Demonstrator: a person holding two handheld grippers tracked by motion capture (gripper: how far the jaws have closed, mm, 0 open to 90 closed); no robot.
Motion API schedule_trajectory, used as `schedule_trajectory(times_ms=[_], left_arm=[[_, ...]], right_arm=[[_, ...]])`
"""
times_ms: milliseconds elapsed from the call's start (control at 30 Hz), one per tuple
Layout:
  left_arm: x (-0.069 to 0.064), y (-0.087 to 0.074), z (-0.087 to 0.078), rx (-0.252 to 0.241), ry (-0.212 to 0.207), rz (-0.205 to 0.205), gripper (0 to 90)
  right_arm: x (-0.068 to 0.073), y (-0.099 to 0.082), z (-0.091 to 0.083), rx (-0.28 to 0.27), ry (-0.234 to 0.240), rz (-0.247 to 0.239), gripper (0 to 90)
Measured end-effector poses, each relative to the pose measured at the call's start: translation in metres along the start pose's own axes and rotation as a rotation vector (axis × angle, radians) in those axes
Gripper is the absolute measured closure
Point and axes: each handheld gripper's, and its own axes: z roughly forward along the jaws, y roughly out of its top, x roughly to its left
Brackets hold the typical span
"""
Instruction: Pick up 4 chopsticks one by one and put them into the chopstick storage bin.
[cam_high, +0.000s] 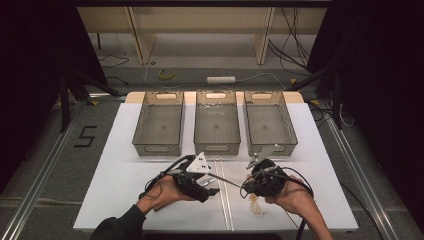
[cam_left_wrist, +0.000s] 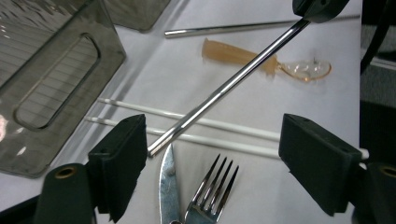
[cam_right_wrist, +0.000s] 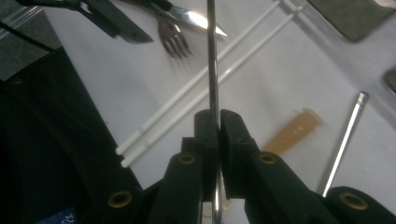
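– Between the spread jaws of the left gripper (cam_left_wrist: 215, 135): the free tip of the steel rod (cam_left_wrist: 224, 88), close against one pad, not clamped. Other end pinched tight in the right gripper (cam_right_wrist: 218, 116), pads pressed together on it, over the near middle of the table.

– Likely trouble?

– Probably a botched handover. Risk of levering the rod loose by closing on so little tip, and off-centre at that. Risk of a drop by letting go on the right too soon, straight onto the fork (cam_left_wrist: 212, 186) and knife (cam_left_wrist: 168, 182) lying below, with both knocked about.

– Anything else close enough to hit?

– Two thin white sticks (cam_left_wrist: 224, 123) just beyond, then an amber plastic spoon (cam_left_wrist: 261, 60) and a second rod (cam_left_wrist: 224, 29) farther off. Possibly a snag on a trailing cable too.

– And the surface?

– White table (cam_high: 125, 150), flat, smooth enough for rolling. Three grey see-through bins (cam_high: 159, 125) in a row along the far edge, contents hard to tell.

– Room?

– Dim. Grey floor with a taped "5" (cam_high: 86, 136) at left. Beyond the table, loose cables, a yellow tape roll (cam_high: 166, 73), a white power strip (cam_high: 221, 79). Pale wooden frame at the back.
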Motion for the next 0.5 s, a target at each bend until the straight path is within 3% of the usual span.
schedule_trajectory(times_ms=[267, 300, 500], left_arm=[[-0.003, -0.005, 0.007, 0.069, -0.013, 0.077, 34.9], [-0.004, -0.005, 0.007, 0.072, -0.015, 0.084, 39.6], [-0.006, -0.008, 0.008, 0.107, -0.033, 0.135, 49.4]], right_arm=[[0.014, 0.012, 0.009, 0.007, 0.043, -0.072, 87.0], [0.017, 0.014, 0.01, 0.011, 0.052, -0.08, 87.0], [0.022, 0.018, 0.011, 0.015, 0.068, -0.106, 86.9]])
